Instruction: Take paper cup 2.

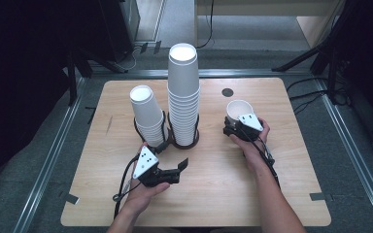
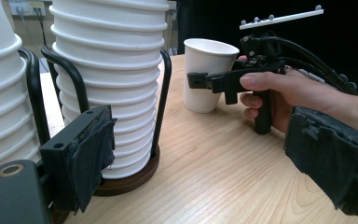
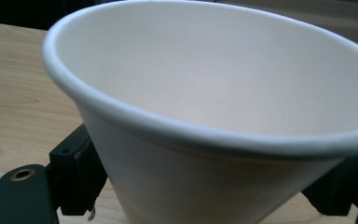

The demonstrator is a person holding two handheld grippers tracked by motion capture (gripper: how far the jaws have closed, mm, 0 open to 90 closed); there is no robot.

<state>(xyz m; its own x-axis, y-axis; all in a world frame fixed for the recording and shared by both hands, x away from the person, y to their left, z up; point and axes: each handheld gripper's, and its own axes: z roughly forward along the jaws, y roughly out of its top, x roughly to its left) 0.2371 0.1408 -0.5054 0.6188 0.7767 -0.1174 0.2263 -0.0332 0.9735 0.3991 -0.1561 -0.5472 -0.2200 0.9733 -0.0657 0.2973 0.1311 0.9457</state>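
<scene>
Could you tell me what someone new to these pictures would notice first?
Probably the two stacks of upside-down white paper cups in black wire holders at mid-table: the tall stack and, to its left, the short stack. Next, the single upright cup to the right of them, standing on the wood with the right gripper shut on it, while the left gripper is open near the holders' base.

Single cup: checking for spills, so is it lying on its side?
No, the cup stands upright on the table, mouth up, between the right tool's jaws.
</scene>
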